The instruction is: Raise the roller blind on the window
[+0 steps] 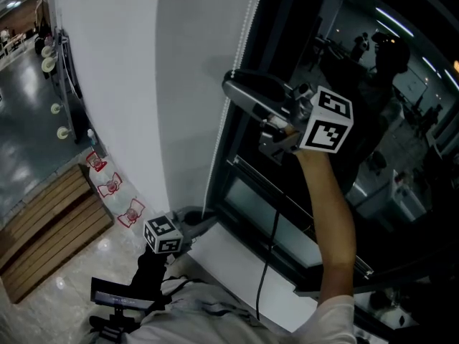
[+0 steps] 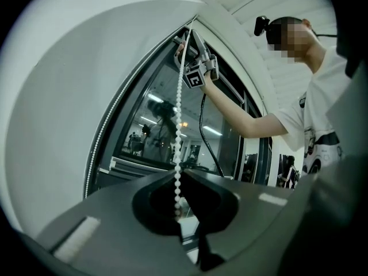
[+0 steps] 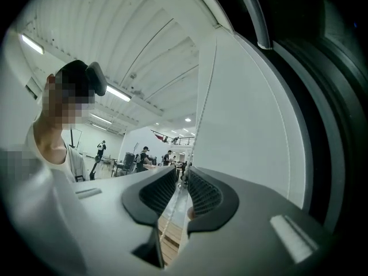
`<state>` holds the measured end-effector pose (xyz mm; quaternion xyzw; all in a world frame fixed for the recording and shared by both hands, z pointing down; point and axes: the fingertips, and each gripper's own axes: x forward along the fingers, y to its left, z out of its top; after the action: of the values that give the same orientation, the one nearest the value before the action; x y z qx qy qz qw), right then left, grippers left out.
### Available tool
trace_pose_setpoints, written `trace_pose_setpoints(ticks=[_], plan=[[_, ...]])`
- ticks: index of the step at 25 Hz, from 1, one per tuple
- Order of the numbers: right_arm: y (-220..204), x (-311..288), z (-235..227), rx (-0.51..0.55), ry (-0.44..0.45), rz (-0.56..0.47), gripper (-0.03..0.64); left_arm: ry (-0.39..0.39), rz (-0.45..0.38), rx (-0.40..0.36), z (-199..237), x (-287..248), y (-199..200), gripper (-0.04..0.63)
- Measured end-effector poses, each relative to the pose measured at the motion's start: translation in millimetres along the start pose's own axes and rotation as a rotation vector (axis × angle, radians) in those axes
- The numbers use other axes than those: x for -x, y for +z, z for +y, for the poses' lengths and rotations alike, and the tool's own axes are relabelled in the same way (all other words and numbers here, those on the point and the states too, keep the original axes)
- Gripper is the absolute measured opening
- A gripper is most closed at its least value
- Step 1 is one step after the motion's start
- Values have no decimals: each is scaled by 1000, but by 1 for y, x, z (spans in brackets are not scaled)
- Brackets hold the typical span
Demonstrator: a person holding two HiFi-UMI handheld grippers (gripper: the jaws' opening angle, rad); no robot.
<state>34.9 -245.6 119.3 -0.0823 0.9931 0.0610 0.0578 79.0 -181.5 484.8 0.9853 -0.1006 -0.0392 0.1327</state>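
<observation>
Head view: the right gripper (image 1: 231,89) is up high at the bead chain (image 1: 241,41), which hangs along the window (image 1: 301,221) frame's left edge beside the white wall (image 1: 143,84). The left gripper (image 1: 205,219) is low, near the sill.

Left gripper view: its jaws are clenched on the chain (image 2: 179,125) (beads run straight up).

Right gripper view: the jaws are slightly parted and the chain (image 3: 196,131) passes loosely between them.

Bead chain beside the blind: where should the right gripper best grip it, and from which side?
High on the taut, straight stretch of bead chain above the left gripper, coming level from the room side: the window blocks the far side.
</observation>
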Motion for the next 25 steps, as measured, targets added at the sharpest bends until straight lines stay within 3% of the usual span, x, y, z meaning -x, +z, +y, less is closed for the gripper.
trace_pose_setpoints(ticks=[14,16,25], plan=[[40,-7,-6,35,16,-8,34,1,3,9,-1,0,-2,-2],[40,-7,-8,16,13,-4,6,5,2,12,0,1,-3,-2],[36,-5,-12,-86,1,10,5,10,2,27,3,5,-4,-2]])
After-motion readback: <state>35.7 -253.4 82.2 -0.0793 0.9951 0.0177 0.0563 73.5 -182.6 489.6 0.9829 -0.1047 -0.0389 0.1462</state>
